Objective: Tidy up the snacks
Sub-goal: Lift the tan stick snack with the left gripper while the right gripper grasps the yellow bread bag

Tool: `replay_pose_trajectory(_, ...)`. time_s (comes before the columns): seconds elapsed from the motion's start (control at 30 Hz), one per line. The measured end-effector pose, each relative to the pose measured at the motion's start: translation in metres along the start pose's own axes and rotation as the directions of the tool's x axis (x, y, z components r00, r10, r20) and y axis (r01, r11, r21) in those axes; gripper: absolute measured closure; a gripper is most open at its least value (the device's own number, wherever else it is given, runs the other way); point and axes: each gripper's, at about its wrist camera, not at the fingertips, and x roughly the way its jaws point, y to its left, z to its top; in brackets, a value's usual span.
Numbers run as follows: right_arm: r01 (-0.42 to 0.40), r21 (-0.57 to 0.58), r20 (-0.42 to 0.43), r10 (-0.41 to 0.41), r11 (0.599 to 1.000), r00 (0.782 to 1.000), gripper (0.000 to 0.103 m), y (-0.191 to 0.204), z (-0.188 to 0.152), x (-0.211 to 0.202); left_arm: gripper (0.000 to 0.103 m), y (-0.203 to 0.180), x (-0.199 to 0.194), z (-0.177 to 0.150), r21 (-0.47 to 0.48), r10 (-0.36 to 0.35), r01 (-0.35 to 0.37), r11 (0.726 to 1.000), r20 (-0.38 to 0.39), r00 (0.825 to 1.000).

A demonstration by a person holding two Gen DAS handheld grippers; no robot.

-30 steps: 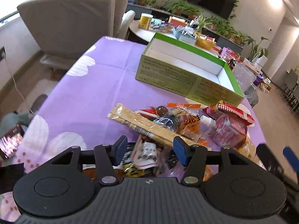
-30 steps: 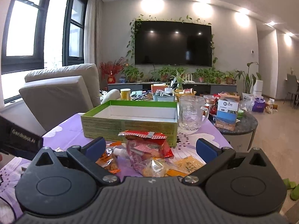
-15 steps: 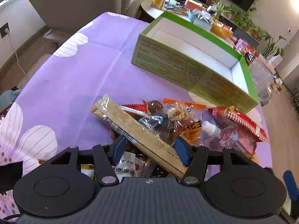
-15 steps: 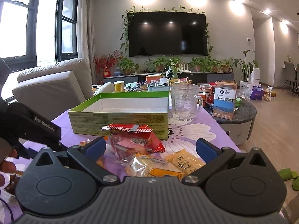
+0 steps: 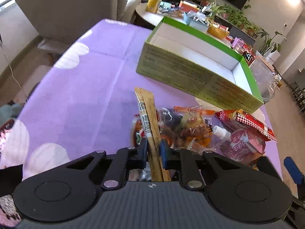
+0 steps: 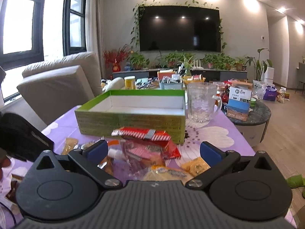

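A purple flowered cloth covers the bench (image 5: 91, 80). The green box (image 5: 192, 76) stands open beyond the snack pile. The left claw (image 5: 153, 149) is closing on a long tan stick pack (image 5: 150, 114), pads against both sides. The right claw (image 6: 152, 150) stands open, hovering above the red packet (image 6: 144, 133).

Green boxes: we count one (image 5: 194, 76), beyond the fingers.
Long tan stick packets: we count one (image 5: 150, 114), between the left fingers.
Red checkered-top bags: we count one (image 6: 144, 139), ahead of the right fingers.
Glass mugs: we count one (image 6: 202, 105), beyond the right fingers.
Pink spouted pouches: we count one (image 5: 242, 143).
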Motion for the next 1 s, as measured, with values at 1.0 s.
replay_pose_trajectory(1.0,-0.230,0.227,-0.214,0.279,0.946,0.936,0.024,-0.067,-0.021,0.029,0.090,0.003,-0.022,0.000,0.042,0.020,-0.022,0.999,0.058,0.998)
